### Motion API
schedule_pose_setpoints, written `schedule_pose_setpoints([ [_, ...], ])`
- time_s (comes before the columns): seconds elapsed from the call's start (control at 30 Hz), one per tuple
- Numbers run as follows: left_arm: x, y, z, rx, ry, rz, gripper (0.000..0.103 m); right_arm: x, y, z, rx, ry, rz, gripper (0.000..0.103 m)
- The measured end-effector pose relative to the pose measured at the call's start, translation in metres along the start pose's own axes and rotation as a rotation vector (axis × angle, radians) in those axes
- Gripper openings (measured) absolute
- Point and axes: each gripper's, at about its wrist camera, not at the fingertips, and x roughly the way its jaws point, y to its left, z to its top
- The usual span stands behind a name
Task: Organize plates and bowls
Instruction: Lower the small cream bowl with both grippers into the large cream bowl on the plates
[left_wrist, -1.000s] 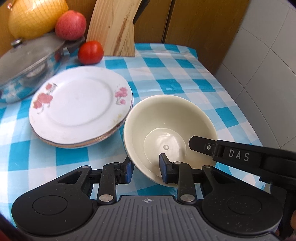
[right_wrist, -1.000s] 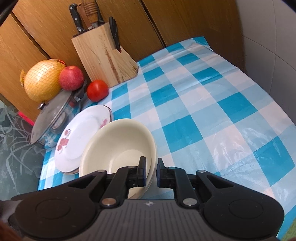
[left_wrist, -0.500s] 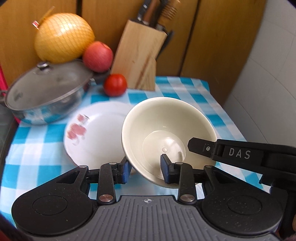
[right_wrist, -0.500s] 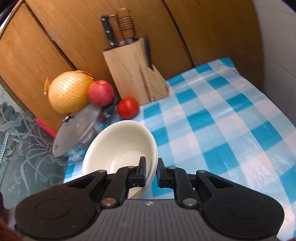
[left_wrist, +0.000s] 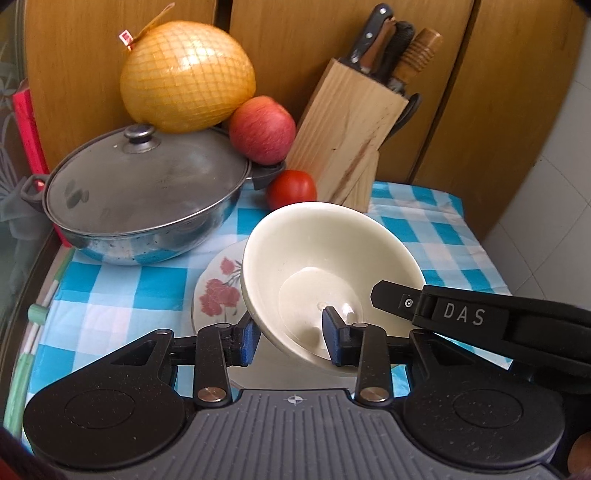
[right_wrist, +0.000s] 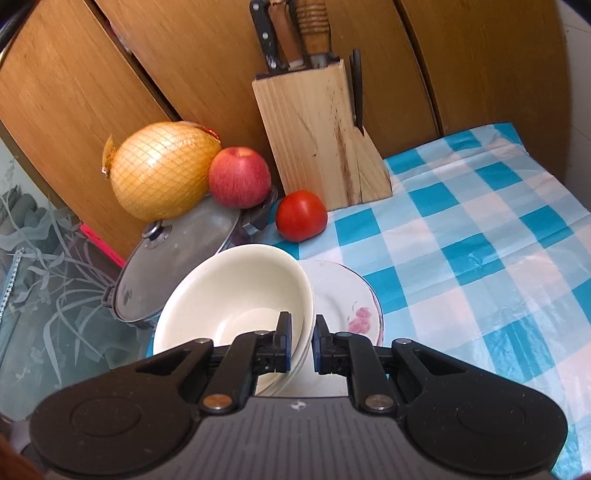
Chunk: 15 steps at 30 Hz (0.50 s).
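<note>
A cream bowl (left_wrist: 325, 258) hangs tilted above a stack of rose-patterned plates (left_wrist: 218, 291). My left gripper (left_wrist: 290, 341) has its jaws astride the bowl's near rim, with a wide gap around it; whether it grips is unclear. My right gripper (right_wrist: 300, 345) is shut on the rim of the bowl (right_wrist: 236, 295), which looks like two nested bowls. The plates (right_wrist: 347, 302) lie just right of it. The right gripper's finger enters the left wrist view (left_wrist: 461, 314) at the bowl's right rim.
A lidded steel pot (left_wrist: 144, 195) stands at the back left with a netted pomelo (left_wrist: 186, 75) and an apple (left_wrist: 262, 134) on it. A tomato (left_wrist: 291, 188) and a wooden knife block (left_wrist: 351, 136) stand behind. Wooden cabinet doors back the checked tablecloth (right_wrist: 480, 258).
Both grippers have lifted the bowl off the table and carried it left, over the plates. The pot, pomelo and knife block have come further into view.
</note>
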Motion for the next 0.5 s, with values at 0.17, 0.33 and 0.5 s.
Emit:
schedule_pose_setpoints([
  [0.17,0.011,0.0,0.003,0.018,-0.007,0.025,0.044,0.013,0.0,0.003,0.001,0.006,-0.007,0.013],
  [0.33,0.023,0.002,0.004,0.014,0.014,0.031,0.044,0.025,-0.002,0.004,0.005,0.02,-0.012,0.013],
  [0.5,0.03,0.004,0.005,0.021,0.019,0.035,0.044,0.031,-0.003,0.006,0.005,0.024,-0.017,0.013],
])
